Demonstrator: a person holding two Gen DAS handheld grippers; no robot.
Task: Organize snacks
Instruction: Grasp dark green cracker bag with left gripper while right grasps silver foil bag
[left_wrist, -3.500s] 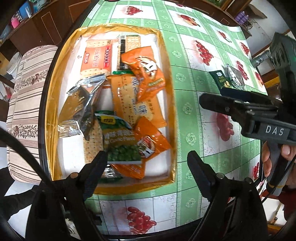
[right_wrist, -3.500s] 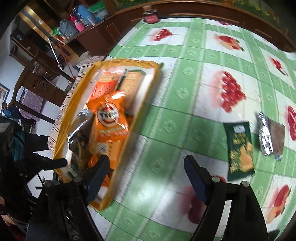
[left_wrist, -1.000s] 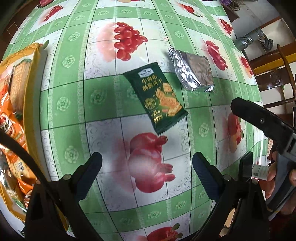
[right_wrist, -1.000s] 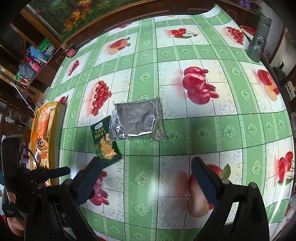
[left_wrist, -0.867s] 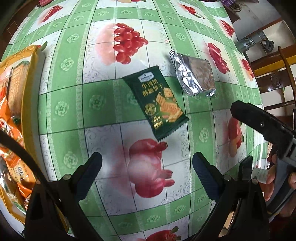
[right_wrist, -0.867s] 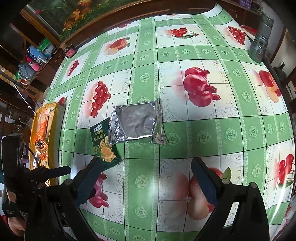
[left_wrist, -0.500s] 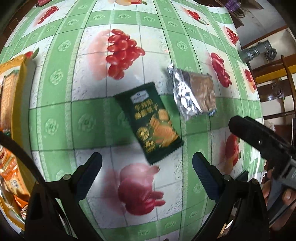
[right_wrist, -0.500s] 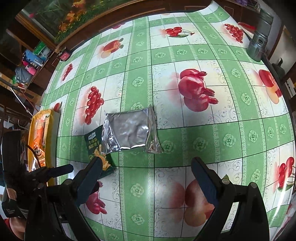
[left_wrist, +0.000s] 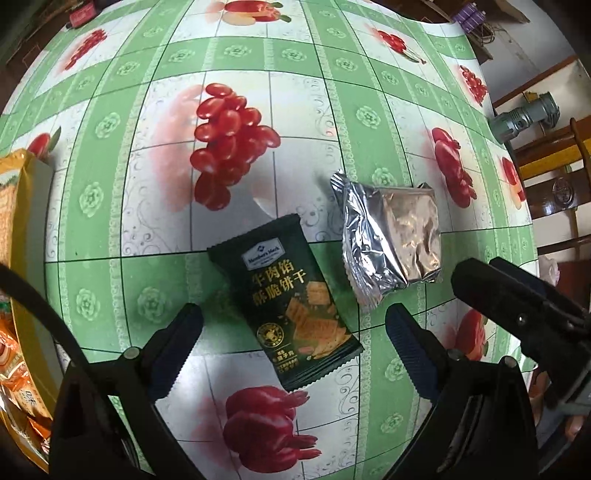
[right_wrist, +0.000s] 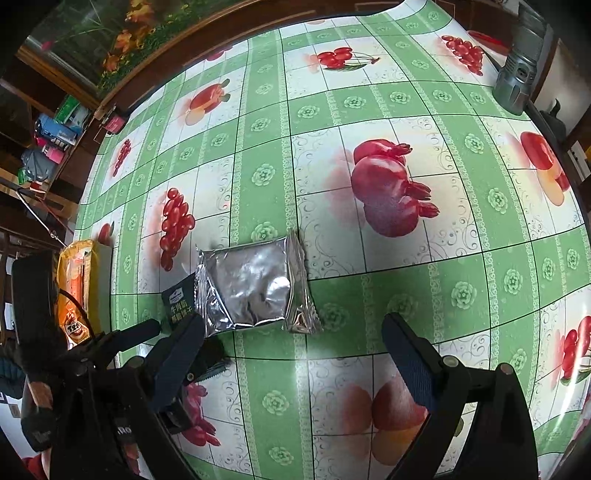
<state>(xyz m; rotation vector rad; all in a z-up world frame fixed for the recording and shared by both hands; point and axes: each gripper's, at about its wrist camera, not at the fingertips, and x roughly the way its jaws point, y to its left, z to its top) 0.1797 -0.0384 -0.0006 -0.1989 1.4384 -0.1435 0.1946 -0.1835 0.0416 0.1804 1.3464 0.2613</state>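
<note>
Green packet (right_wrist: 180, 302) half behind foil pouch (right_wrist: 246, 291)

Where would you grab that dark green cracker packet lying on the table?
Probably across the dark green cracker packet at its middle, from above: it lies flat between the open left gripper fingers, its long sides facing them. The silver packet beside it leaves room.

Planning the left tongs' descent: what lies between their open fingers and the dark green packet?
Nothing. In the left wrist view the left tongs straddle the dark green packet; only tablecloth shows between.
</note>
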